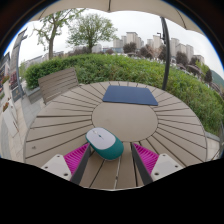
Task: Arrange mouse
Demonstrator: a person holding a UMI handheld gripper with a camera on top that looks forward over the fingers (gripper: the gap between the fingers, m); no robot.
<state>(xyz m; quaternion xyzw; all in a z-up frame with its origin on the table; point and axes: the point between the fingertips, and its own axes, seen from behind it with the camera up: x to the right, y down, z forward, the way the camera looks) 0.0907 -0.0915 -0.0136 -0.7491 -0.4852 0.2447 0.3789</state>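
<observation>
A teal and white computer mouse (104,143) lies on the round wooden slatted table (60,115), just ahead of my gripper (111,160) and slightly left of its middle. Both fingers are spread wide, with the pink pads (76,157) at either side and a gap to the mouse on both sides. A dark blue mouse mat (130,95) lies flat further out on the table, beyond the mouse. The mouse rests on the table on its own.
A wooden chair (58,83) stands at the table's far left edge. A green hedge (150,72) runs behind the table, with a black pole (165,60), trees and buildings beyond.
</observation>
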